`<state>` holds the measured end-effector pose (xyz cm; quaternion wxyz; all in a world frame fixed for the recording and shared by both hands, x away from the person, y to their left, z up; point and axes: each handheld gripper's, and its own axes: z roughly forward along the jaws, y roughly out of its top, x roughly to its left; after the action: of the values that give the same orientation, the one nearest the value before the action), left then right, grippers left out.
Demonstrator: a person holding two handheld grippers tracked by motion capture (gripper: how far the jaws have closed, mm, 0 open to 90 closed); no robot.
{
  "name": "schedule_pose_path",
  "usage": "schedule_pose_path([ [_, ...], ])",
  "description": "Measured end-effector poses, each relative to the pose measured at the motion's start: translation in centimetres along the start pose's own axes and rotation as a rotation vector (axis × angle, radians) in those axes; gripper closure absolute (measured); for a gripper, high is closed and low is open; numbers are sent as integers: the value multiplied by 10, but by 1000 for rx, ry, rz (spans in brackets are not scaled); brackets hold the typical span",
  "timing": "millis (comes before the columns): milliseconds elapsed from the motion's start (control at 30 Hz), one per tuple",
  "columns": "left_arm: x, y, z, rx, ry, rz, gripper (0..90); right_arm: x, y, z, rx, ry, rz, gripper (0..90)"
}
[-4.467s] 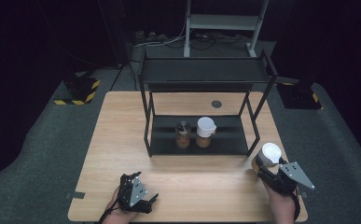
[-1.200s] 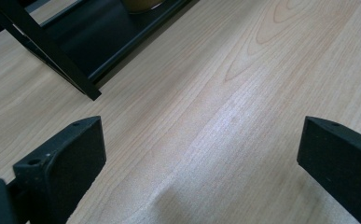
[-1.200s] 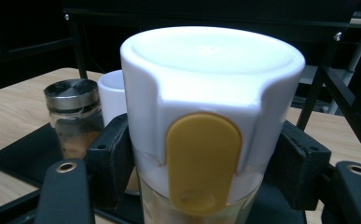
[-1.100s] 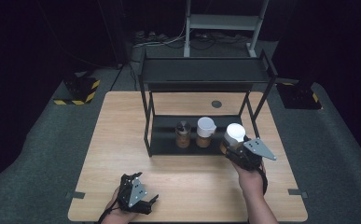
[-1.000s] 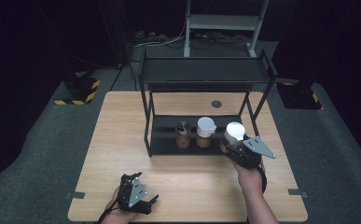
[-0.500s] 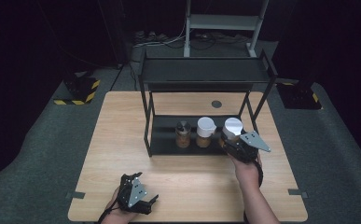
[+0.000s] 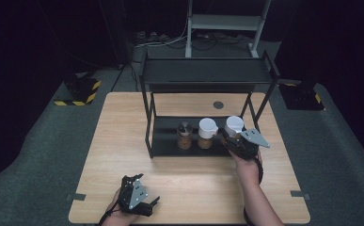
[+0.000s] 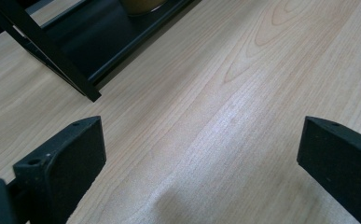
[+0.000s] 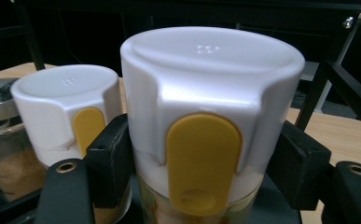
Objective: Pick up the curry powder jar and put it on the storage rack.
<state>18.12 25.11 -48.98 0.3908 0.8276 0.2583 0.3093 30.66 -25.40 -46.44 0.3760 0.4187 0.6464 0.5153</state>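
Your right gripper (image 9: 201, 163) is clamped on a white-capped spice jar (image 9: 206, 121) with a yellow tab, jaws pressing its sides, at the lower shelf of the black rack (image 7: 208, 77) beside a second white-capped jar (image 9: 66, 107). Your left gripper (image 8: 201, 154) rests wide open over bare table (image 8: 243, 93) (nothing between its jaws). The held jar's base is cut off.

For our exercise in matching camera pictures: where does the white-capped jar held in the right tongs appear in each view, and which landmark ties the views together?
High view: held jar right of centre, at the rack's lower shelf, rightmost of three jars.
Right gripper view: held jar at centre, between the right tongs.
Left gripper view: not in it.
Shared landmark: the black rack.
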Motion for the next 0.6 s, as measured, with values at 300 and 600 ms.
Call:
schedule_pose_path([
  [300, 0, -1, -1, -4, 2, 2, 15, 0, -4, 10, 20, -10, 5, 307],
  [600, 0, -2, -1, -9, 2, -2, 15, 0, -7, 18, 43, -18, 19, 307],
])
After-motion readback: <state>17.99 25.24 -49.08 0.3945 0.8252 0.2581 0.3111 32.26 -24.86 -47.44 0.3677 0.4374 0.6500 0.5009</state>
